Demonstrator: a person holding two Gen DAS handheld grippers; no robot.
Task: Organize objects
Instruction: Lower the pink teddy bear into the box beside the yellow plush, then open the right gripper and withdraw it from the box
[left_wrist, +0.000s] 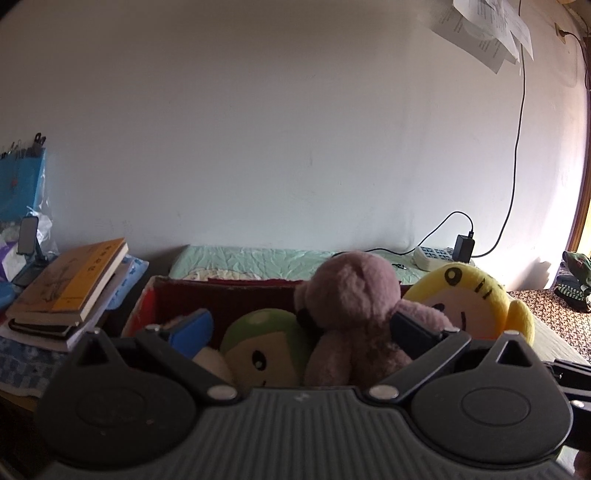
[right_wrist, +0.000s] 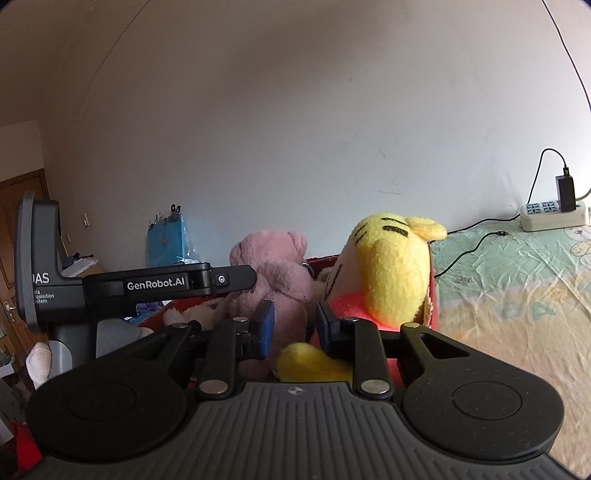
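A red box (left_wrist: 221, 295) on the bed holds several plush toys: a pink bear (left_wrist: 354, 295), a green-capped plush (left_wrist: 266, 343) and a yellow plush (left_wrist: 465, 295). My left gripper (left_wrist: 303, 326) is open wide over the box, with the bear and the green plush between its fingers. Its right finger (left_wrist: 413, 328) touches the bear's arm. In the right wrist view my right gripper (right_wrist: 295, 326) stands open by a narrow gap at the box's near side, facing the pink bear (right_wrist: 273, 273). A yellow plush limb (right_wrist: 310, 363) lies below its pads, beside the yellow plush (right_wrist: 395, 273).
A stack of books (left_wrist: 70, 291) and a phone on a stand (left_wrist: 27, 236) sit left of the box. A power strip (right_wrist: 552, 218) with a charger and cable lies on the green sheet (right_wrist: 517, 258) by the wall. Folded clothes (left_wrist: 574, 280) lie far right.
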